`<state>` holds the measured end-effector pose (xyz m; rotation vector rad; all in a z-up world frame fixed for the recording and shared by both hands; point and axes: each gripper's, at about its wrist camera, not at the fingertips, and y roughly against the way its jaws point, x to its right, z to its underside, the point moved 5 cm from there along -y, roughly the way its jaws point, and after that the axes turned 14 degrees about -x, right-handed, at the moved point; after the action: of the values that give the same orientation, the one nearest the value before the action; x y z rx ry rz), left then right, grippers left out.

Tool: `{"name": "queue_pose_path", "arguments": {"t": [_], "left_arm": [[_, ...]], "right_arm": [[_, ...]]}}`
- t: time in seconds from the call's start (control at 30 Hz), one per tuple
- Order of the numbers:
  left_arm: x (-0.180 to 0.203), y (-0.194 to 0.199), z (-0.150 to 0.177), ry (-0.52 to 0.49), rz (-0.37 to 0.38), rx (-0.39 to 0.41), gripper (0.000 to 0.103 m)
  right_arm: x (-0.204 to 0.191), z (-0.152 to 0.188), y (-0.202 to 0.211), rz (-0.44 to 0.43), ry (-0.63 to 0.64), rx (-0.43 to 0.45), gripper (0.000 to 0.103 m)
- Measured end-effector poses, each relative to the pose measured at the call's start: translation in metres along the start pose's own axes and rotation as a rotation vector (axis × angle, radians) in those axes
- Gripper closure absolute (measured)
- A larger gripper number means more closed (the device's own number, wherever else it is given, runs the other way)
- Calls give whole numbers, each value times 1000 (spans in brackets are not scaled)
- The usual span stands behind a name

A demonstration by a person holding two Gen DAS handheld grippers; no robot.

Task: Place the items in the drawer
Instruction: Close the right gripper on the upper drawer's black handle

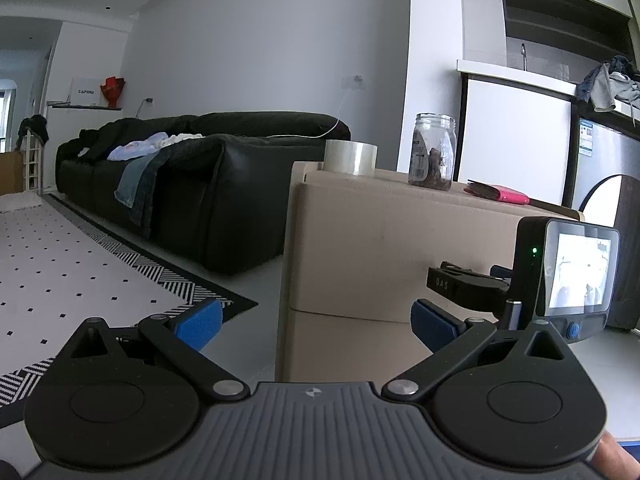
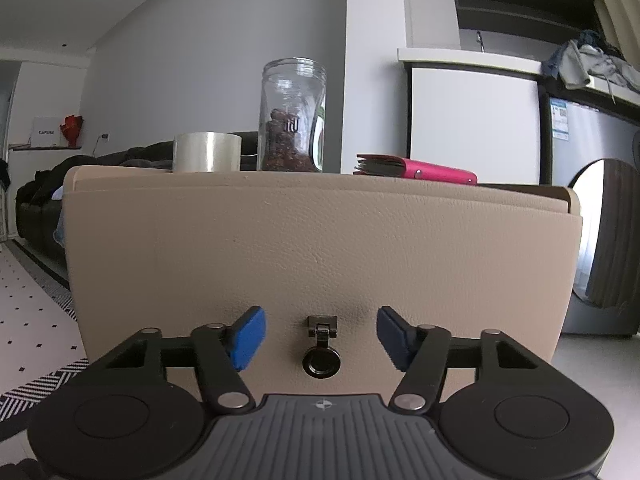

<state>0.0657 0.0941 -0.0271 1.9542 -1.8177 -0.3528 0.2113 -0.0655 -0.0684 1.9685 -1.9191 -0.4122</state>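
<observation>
Clearly the tan cabinet is what matters: its drawer front looks shut, which is presumably why the right gripper sits low against it, fingers apart and straddling the ring pull, empty and seemingly lined up to take hold. Off to the side the left gripper hangs wide open and empty, by the cabinet's corner. On top wait the jar, tape roll and pink wallet, well apart.

beige drawer cabinet, pink wallet, black sofa, black-dotted white rug
</observation>
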Motion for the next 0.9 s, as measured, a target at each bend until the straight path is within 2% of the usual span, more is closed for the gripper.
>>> {"name": "queue_pose_path", "arguments": {"t": [0.07, 0.1, 0.37, 0.4, 0.53, 0.9], "left_arm": [[0, 0, 1, -3, 3, -3, 0], [0, 0, 1, -4, 4, -5, 0], [1, 1, 2, 3, 15, -16, 0], [1, 2, 3, 1, 16, -16, 0], [2, 2, 3, -1, 14, -19, 0], [3, 4, 2, 4, 17, -19, 0]], "right_arm": [[1, -1, 0, 3, -8, 14, 43], [2, -1, 0, 5, -14, 27, 48], [7, 1, -3, -61, -40, 11, 68], [6, 2, -4, -69, -29, -5, 73], [6, 3, -7, -32, 7, -27, 82], [5, 5, -10, -25, 11, -26, 85]]}}
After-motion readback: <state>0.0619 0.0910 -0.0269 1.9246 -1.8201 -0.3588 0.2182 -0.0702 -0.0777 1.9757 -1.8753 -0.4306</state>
